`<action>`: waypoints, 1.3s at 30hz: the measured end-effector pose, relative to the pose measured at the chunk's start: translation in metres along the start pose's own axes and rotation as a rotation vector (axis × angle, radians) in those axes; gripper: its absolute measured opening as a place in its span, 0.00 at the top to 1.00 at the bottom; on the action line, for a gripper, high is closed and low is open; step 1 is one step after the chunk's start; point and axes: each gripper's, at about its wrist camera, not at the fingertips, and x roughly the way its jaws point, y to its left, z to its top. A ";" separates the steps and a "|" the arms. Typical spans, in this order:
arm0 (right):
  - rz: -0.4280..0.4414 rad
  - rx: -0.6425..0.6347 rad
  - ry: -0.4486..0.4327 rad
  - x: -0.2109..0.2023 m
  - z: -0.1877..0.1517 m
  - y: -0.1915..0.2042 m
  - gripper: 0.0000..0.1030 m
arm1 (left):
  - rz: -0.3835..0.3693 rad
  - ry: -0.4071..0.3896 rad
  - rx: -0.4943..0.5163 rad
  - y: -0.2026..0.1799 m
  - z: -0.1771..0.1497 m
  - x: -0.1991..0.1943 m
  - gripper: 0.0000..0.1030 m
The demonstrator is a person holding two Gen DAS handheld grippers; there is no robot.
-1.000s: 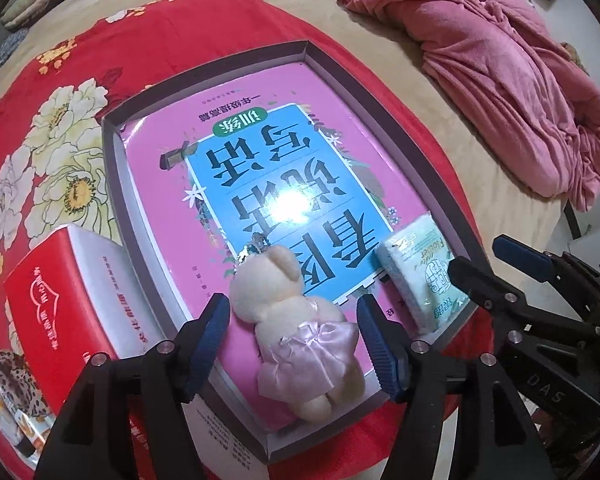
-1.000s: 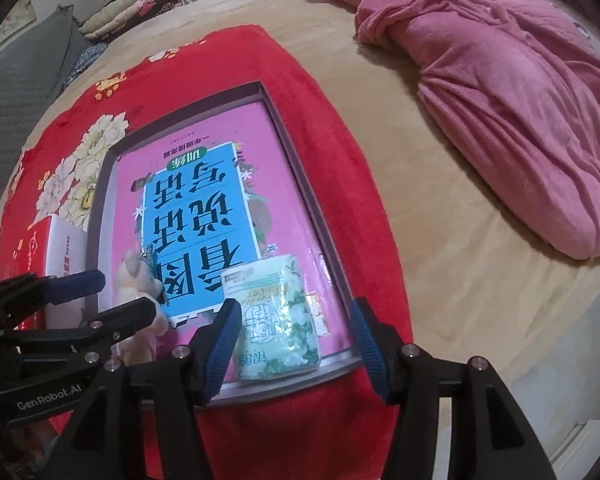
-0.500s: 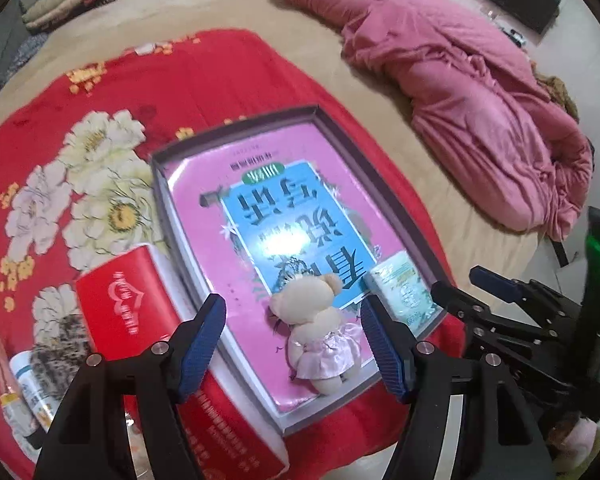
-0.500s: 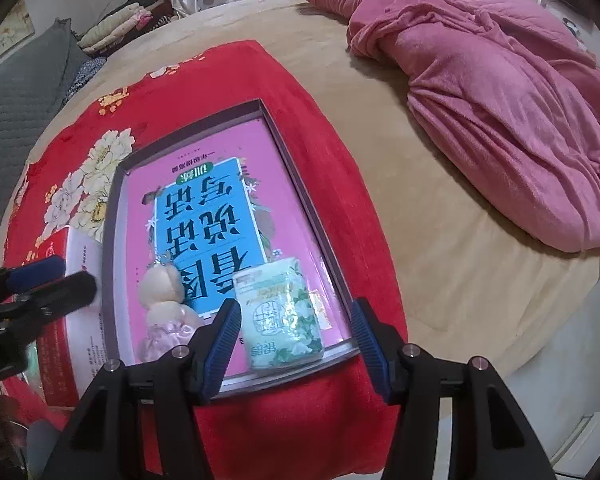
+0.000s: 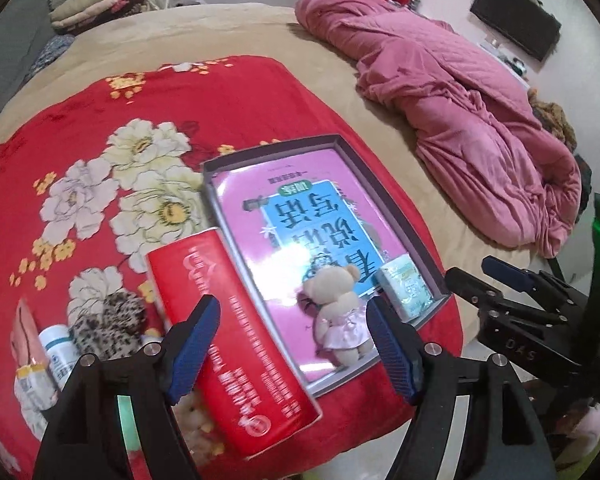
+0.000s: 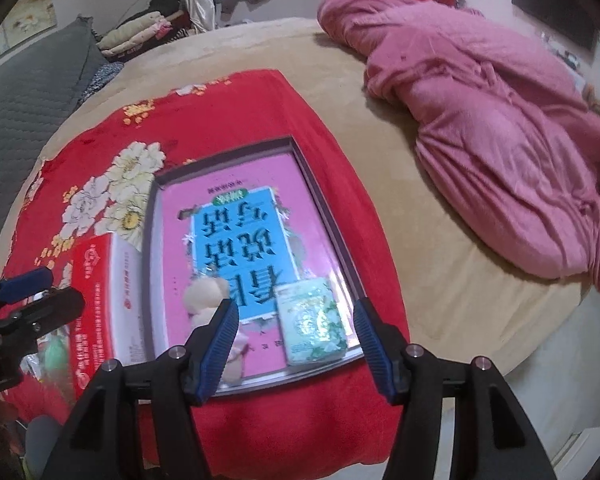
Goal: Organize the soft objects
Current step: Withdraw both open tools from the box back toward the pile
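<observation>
A shallow grey box [image 5: 276,148] holds a pink book, and on it lie a cream teddy bear in a pink dress [image 5: 338,312] and a green-white tissue pack [image 5: 406,286]. My left gripper [image 5: 294,344] hangs above the bear with its jaws opening and nothing between them. My right gripper [image 6: 296,332] hovers over the tissue pack [image 6: 312,320], jaws also opening and empty. The teddy bear [image 6: 206,294] is partly hidden behind the right gripper's left finger. Each gripper shows at the edge of the other's view: the right gripper [image 5: 500,280] and the left gripper [image 6: 28,292].
A red carton [image 5: 236,344] lies against the box's left side on a red floral blanket [image 5: 100,160]. A leopard-print soft item [image 5: 108,322] and a small bottle [image 5: 60,354] sit at lower left. A crumpled pink quilt [image 5: 460,120] fills the bed's right side.
Both grippers have risen and drawn back from the box, and their jaws have widened a little. The bear and the tissue pack lie where they were. More of the bed shows.
</observation>
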 end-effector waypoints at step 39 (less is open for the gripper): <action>0.149 -0.264 -0.207 -0.120 0.009 0.214 0.37 | 0.132 -0.219 -0.262 0.241 -0.072 -0.186 0.25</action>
